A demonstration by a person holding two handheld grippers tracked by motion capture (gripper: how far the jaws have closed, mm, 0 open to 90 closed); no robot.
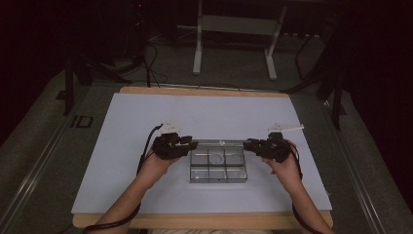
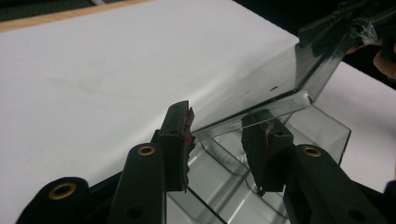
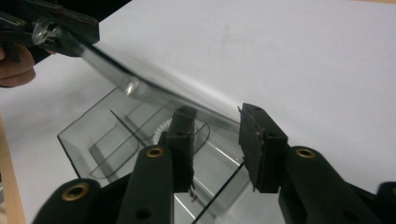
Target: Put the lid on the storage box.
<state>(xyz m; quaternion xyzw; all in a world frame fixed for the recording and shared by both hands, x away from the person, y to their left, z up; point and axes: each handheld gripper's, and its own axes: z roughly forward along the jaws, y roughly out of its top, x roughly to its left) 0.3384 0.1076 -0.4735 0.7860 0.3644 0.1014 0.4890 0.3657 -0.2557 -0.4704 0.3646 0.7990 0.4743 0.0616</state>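
A clear plastic compartment box [image 1: 218, 168] sits on the white sheet near the table's front. Its hinged lid [image 1: 219, 143] is raised along the far side. My left gripper [image 1: 192, 145] is at the lid's left end and my right gripper [image 1: 247, 144] at its right end. In the left gripper view the jaws [image 2: 217, 126] stand apart with the lid's edge [image 2: 261, 79] running between them, above the box [image 2: 322, 126]. The right gripper [image 3: 217, 123] likewise has its jaws apart around the lid [image 3: 154, 88]. A small pale ring [image 1: 216, 157] lies in one compartment.
The white sheet [image 1: 146, 122] covers a wooden table [image 1: 204, 91] with bare room on all sides of the box. A small white tag [image 1: 287, 127] lies behind the right gripper. A stand's white legs [image 1: 197, 53] are on the floor beyond the table.
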